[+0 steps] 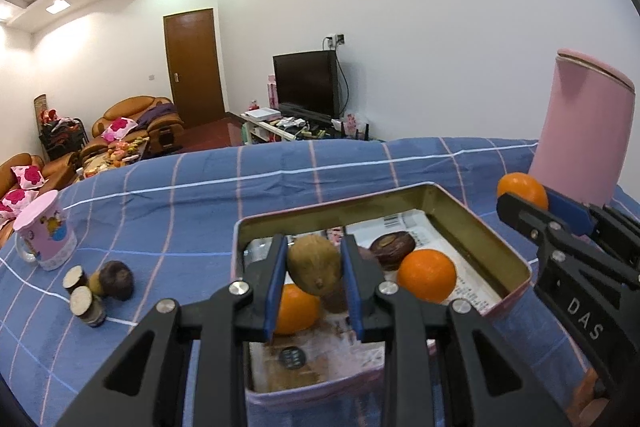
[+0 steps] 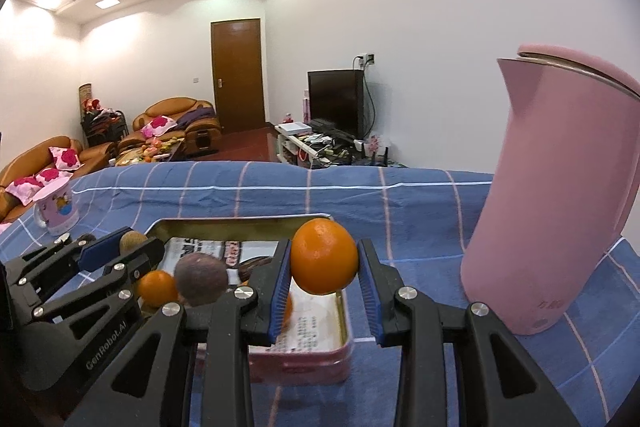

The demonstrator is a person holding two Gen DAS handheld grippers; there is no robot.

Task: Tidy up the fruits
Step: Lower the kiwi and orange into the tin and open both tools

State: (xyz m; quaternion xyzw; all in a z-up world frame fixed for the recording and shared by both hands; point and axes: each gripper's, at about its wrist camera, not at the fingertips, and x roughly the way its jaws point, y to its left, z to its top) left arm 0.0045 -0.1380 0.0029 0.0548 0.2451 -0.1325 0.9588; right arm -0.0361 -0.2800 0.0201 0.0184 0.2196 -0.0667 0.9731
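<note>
A pink metal tin (image 1: 516, 267) (image 2: 344, 347) lies open on the blue checked cloth. In it lie two oranges (image 1: 426, 275) (image 1: 296, 309), a dark purple fruit (image 1: 393, 245) (image 2: 201, 279) and more, partly hidden. My left gripper (image 1: 314, 277) hangs over the tin, shut on a brown kiwi (image 1: 315, 269). My right gripper (image 2: 324, 267) is shut on an orange (image 2: 324, 255) above the tin's right end; the left wrist view shows that orange (image 1: 522, 188) at the right. On the cloth to the left lie a dark fruit (image 1: 116, 279) and cut cane pieces (image 1: 84, 301).
A tall pink kettle (image 2: 556, 195) (image 1: 584, 131) stands right of the tin. A pink mug (image 1: 46, 231) (image 2: 56, 205) stands at the far left of the table. Beyond the table's far edge are sofas, a door and a television.
</note>
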